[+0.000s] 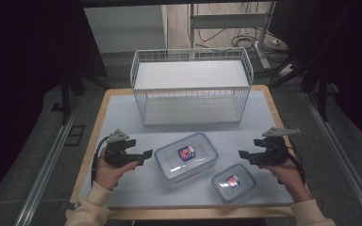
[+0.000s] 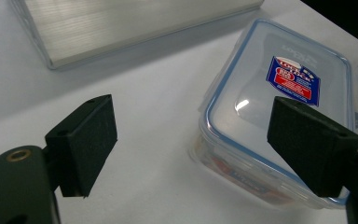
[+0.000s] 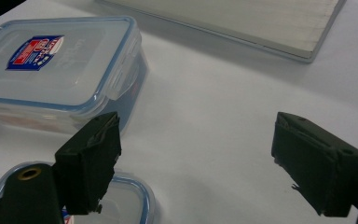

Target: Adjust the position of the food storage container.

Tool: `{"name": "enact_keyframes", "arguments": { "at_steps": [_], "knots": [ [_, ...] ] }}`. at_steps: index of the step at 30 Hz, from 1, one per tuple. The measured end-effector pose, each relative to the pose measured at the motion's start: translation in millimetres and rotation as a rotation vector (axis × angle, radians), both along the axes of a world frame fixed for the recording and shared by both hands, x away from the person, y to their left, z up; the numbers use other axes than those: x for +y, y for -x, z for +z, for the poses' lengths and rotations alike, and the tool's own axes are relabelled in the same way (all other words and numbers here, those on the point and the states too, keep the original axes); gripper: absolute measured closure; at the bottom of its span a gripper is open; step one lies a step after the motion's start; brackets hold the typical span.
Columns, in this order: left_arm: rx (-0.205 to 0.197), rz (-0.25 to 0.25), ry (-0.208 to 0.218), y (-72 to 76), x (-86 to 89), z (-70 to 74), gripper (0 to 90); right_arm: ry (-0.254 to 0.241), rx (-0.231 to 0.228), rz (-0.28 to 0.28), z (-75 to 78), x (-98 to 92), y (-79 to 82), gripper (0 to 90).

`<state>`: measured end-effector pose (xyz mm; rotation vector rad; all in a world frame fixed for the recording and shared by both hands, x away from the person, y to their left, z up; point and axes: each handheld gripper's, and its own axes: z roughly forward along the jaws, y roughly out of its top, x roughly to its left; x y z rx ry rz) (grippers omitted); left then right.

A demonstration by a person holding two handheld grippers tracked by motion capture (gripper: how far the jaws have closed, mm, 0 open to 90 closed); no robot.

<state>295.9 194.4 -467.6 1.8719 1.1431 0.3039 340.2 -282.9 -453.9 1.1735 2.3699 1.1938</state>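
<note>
Large container (image 1: pixel 186 159) lies before wire basket (image 1: pixel 192 87).

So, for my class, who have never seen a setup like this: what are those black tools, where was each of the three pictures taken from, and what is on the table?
A person holds a two-jaw tool in each hand: the left hand-held gripper and the right hand-held gripper. The high view looks down from above; each of the other two comes from a camera riding on one gripper, looking along its black jaws. On the white table stand a wire basket shelf, a large lidded plastic box and a small lidded plastic box. Both grippers are open and hold nothing.
</note>
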Motion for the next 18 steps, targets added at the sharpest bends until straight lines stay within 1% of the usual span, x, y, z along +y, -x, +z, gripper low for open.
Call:
{"name": "enact_keyframes", "arguments": {
  "at_steps": [2,3,5,8,9,10,11,13,14,15,16,17,18],
  "knots": [
    [-0.002,-0.003,-0.004,-0.5,-1.8,-0.7,15.6,0.003,0.0,0.012,-0.3,-0.5,0.1,16.5],
    [-0.007,-0.007,-0.013,-1.4,-2.5,-1.4,15.5,0.005,-0.001,0.012,-0.4,-0.5,0.1,16.7],
    [-0.012,-0.003,-0.02,-2.4,-4.3,-3.0,15.3,0.005,0.0,0.016,-1.2,0.0,-0.1,17.1],
    [-0.009,-0.001,-0.014,-2.8,-5.6,-3.0,17.2,0.003,0.002,0.026,-3.1,0.9,0.3,17.4],
    [-0.013,-0.002,-0.013,-3.2,-6.4,-2.6,17.2,0.003,0.002,0.026,-3.1,0.9,0.3,17.4],
    [-0.024,-0.006,-0.017,-3.8,-8.9,-0.1,19.5,0.0,0.006,0.028,-4.3,0.1,0.0,17.5],
    [-0.024,-0.006,-0.017,-3.8,-8.9,-0.1,20.0,0.0,0.006,0.028,-4.3,0.1,0.0,17.5],
    [-0.034,-0.006,-0.005,-3.1,-12.1,4.3,21.1,-0.003,0.006,0.024,-5.0,-1.3,-0.2,17.6],
    [-0.043,-0.018,-0.007,-1.1,-15.4,10.1,24.6,-0.005,0.004,0.017,-4.9,-3.5,-0.2,17.9],
    [-0.043,-0.018,-0.007,-1.1,-15.4,10.1,27.7,-0.005,0.004,0.017,-4.9,-3.5,-0.2,17.9],
    [-0.041,-0.028,-0.009,2.0,-19.7,15.4,30.6,-0.01,-0.005,0.012,-3.3,-5.5,0.3,18.2],
    [-0.041,-0.028,-0.009,2.0,-19.7,15.4,33.1,-0.01,-0.005,0.012,-3.3,-5.5,0.3,18.2],
    [-0.032,-0.028,-0.003,3.5,-23.1,17.7,36.6,-0.016,-0.017,0.007,-0.3,-7.0,2.1,18.6]
  ]
}}
